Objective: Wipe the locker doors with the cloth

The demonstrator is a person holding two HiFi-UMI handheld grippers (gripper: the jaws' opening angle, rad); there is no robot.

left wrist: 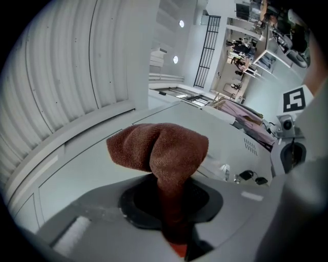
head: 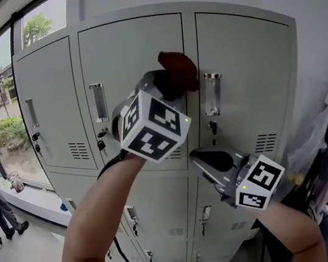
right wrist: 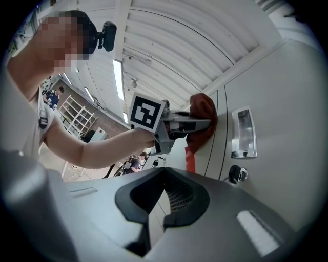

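Right now your left tool (head: 170, 83) is clamped tight on the rust-brown cloth (head: 179, 68). The cloth is pinched into a narrow neck between the jaws and bunches out in a fold beyond them. Take the recessed handle (head: 211, 95) of the upper right locker door (head: 250, 52) as your mark. The cloth sits just up and left of that handle, pressed against the seam where this door meets the upper middle door (head: 132, 49). Your right tool (head: 209, 160) hangs below the handle, apart from the doors, with its jaws drawn together and nothing between them.
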